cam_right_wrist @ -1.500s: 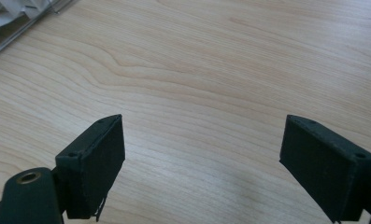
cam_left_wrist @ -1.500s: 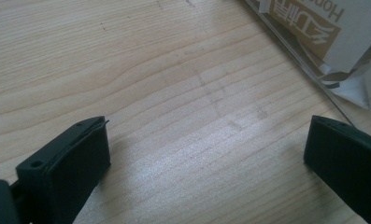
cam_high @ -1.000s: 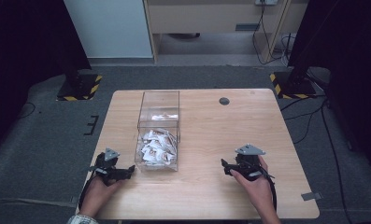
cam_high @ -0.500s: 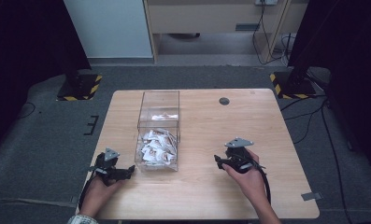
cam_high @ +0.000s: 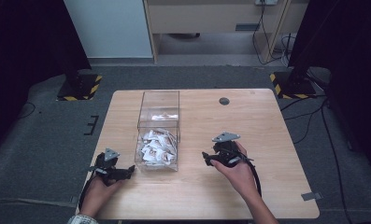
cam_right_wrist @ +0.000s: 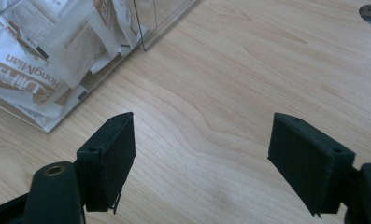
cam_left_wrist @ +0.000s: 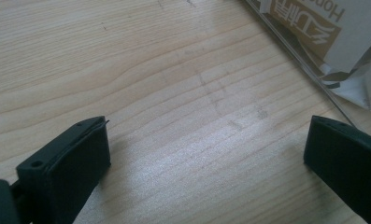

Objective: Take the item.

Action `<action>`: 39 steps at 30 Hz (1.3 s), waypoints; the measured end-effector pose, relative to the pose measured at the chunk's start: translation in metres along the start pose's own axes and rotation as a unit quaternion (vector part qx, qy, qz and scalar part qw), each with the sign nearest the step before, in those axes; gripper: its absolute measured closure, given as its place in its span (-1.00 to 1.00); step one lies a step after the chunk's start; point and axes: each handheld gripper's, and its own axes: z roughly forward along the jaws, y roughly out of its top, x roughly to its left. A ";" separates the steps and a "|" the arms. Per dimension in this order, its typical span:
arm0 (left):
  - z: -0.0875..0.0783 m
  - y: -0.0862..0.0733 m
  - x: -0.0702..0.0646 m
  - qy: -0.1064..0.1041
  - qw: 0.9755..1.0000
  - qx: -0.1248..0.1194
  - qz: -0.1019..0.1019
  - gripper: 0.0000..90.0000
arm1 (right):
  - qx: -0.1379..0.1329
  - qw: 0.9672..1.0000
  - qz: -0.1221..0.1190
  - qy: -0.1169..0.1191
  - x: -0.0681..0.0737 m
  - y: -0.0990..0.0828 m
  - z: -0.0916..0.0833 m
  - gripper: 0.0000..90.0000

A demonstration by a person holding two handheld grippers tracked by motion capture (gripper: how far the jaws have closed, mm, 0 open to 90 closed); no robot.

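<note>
Packets [cam_left_wrist: 346,42] cropped by frame edge

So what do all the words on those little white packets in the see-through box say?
"HongMian": brown letters, upside down, on a white packet in the clear box, right gripper view.
"Hon...": cut off at the edge, on another packet, left gripper view.
Big brown characters beside each: I can't make them out.
Small print on the other packets: too blurred to read.

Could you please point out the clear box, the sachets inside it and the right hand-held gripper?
Clear box [cam_high: 159,100], high view, far wall.
Sachets [cam_high: 157,147], high view, middle of the pile.
Right hand-held gripper [cam_high: 206,158], high view, between its fingertips.
</note>
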 end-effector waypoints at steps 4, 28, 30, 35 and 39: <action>0.000 0.000 0.000 0.000 1.000 0.000 0.000 -1.00 | -0.001 1.000 -0.005 -0.002 0.001 0.007 0.000 -0.41; -0.001 -0.001 0.000 0.002 1.000 -0.001 -0.003 -1.00 | -0.026 0.999 -0.029 0.028 0.020 0.058 -0.010 -0.22; -0.001 -0.001 0.000 0.002 1.000 -0.001 -0.003 -1.00 | -0.027 0.999 -0.031 0.030 0.023 0.061 -0.010 -0.18; -0.001 -0.001 0.000 0.002 1.000 -0.001 -0.003 -1.00 | -0.033 0.998 -0.034 0.037 0.025 0.074 -0.013 -0.06; -0.001 -0.001 0.000 0.002 1.000 -0.001 -0.003 -1.00 | -0.041 0.998 -0.040 0.038 0.027 0.084 -0.014 -0.02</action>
